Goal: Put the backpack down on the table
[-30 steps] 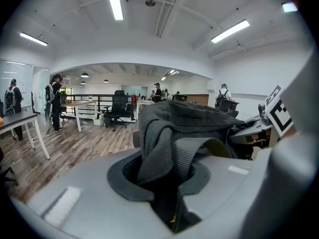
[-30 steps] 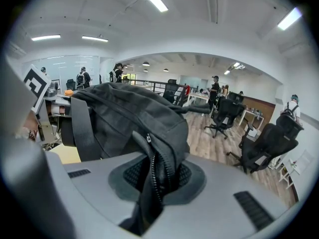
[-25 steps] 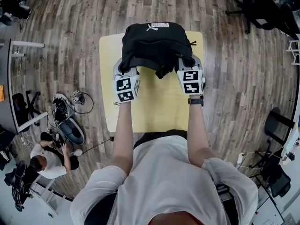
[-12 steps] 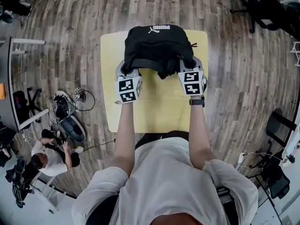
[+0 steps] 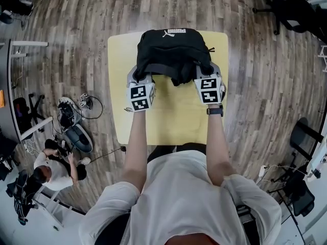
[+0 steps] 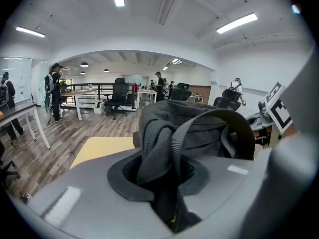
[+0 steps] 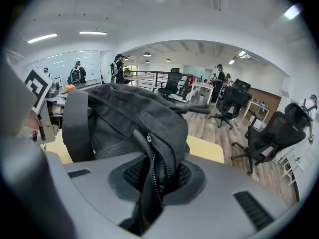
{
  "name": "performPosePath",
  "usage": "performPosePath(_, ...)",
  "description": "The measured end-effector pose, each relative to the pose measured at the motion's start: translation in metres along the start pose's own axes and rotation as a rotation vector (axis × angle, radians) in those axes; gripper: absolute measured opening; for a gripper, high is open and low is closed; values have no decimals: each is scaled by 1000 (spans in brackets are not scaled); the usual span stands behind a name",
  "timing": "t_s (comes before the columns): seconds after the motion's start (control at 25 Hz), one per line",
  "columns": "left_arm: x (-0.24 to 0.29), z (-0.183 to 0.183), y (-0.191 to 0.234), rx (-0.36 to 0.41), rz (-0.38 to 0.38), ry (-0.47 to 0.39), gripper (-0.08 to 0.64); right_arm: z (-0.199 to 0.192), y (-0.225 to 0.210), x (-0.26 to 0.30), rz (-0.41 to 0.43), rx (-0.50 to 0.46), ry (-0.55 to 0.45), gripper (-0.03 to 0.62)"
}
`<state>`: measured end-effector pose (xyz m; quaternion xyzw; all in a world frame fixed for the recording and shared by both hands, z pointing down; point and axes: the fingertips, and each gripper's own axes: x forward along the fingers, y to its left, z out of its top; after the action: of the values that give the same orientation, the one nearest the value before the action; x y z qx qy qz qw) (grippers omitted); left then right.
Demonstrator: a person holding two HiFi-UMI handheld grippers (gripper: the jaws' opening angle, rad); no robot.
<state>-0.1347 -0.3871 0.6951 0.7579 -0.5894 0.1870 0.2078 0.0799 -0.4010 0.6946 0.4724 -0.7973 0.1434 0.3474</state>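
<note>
Left tongs (image 5: 138, 76) pinch a bunched strap of the black backpack (image 5: 171, 47), and right tongs (image 5: 206, 74) pinch its zippered edge. Cloth hides both tips. The backpack is over the far half of the yellow worktop (image 5: 168, 116); contact unclear.

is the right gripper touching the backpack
Touching. In the right gripper view, the right gripper is clamped on a zippered fold of the backpack, fabric bunched between its jaws.
</note>
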Motion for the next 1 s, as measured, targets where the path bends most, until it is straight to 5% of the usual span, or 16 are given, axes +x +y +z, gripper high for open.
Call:
performPosePath(0.72, 19, -34, 3, -6, -3, 68, 87, -33, 3, 17, 33, -30, 82, 54)
performPosePath(1.0, 23, -42, 14, 31, -4, 116, 154, -35, 4, 21, 58, 7, 75, 108)
